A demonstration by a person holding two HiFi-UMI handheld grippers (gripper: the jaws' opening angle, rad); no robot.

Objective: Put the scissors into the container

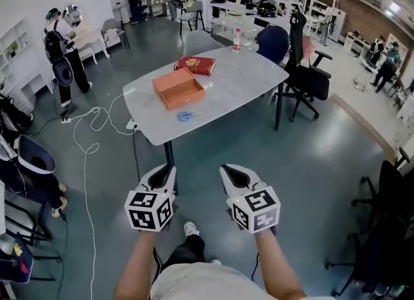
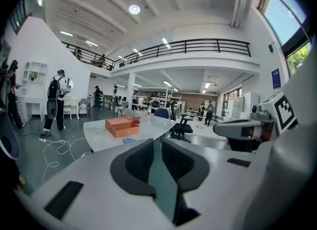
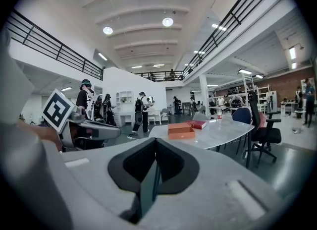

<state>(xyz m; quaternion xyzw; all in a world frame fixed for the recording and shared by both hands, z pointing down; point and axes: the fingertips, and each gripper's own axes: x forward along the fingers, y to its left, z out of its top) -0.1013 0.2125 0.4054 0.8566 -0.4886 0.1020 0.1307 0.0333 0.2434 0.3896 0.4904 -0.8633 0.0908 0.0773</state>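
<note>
Approach step: no grasp yet, both tools held low over the floor and well apart from the counter point(image 1: 239, 79) at 12 o'clock. Left gripper point(image 1: 163, 172) empty, fingers a narrow crack apart in the left gripper view, floor showing through the gap. Right gripper point(image 1: 234, 174) empty too, fingers together at the tips in the right gripper view. Scissors point(image 1: 185, 116) flat on the counter near its front edge, at 6 o'clock of the container point(image 1: 178, 88), close beside it but apart. Container orange and open-topped, nothing made out inside.

Next, most likely: step up to the counter, spread one pair of fingers wider, come down over the scissors and close on them. A thin, flat thing on a smooth top, so probably a low, careful pinch. Then a short carry toward 12 o'clock and a release over the container.

Only in the head view: the whole layout, with a red book point(image 1: 195, 65) at 1 o'clock of the container and a bottle point(image 1: 237, 40) beyond. In the left gripper view: scissors point(image 2: 129, 140) as a small blue spot in front of the container point(image 2: 121, 125). In the right gripper view: container point(image 3: 181, 131) and book point(image 3: 198, 124), no scissors to be made out.
</note>
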